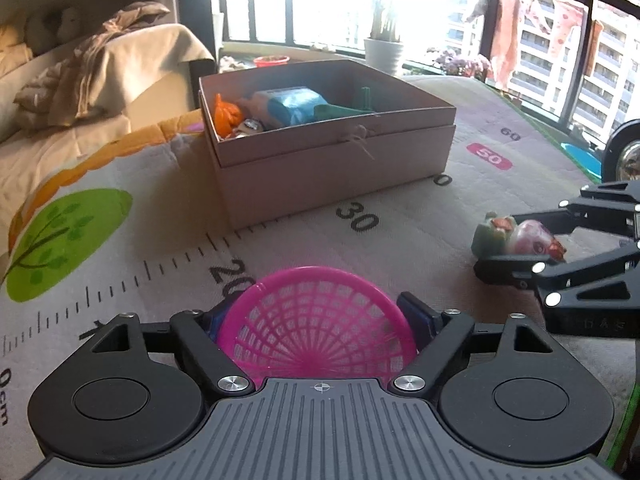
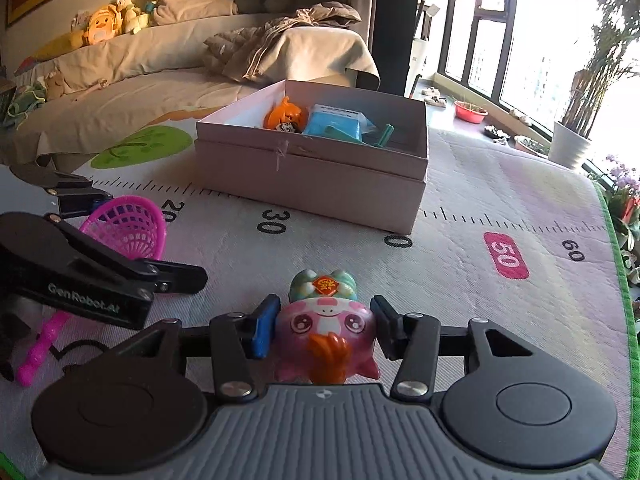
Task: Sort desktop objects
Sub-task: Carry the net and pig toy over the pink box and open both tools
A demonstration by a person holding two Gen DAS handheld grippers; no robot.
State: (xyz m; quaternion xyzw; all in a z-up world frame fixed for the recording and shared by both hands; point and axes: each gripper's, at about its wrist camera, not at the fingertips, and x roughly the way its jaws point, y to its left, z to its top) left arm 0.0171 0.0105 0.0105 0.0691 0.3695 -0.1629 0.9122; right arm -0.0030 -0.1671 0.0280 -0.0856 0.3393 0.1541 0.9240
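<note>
A: Left gripper (image 1: 316, 312)?
B: Jaws wide, clamped across the pink net scoop (image 1: 316, 332) on the mat (image 1: 400, 232).
A: Right gripper (image 2: 324, 326)?
B: Pinching the pink toy figure (image 2: 326, 328), near the box (image 2: 312, 176).

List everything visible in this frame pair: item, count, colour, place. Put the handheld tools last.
Box: one, pale pink, open, on the mat ahead of both tools.
Orange toy: one, inside the box, left end.
Blue packet: one, inside the box, middle.
Green piece: one, teal, inside the box, right.
Net scoop: one, magenta, head between the left tool's fingers, handle on the mat.
Pig figure: one, pink with green hat, between the right tool's fingers.
Mat: one, printed ruler marks.
Plush toys: several, on the sofa.
White planter: one, by the window.
Left tool: black, around the scoop.
Right tool: black, gripping the figure.
</note>
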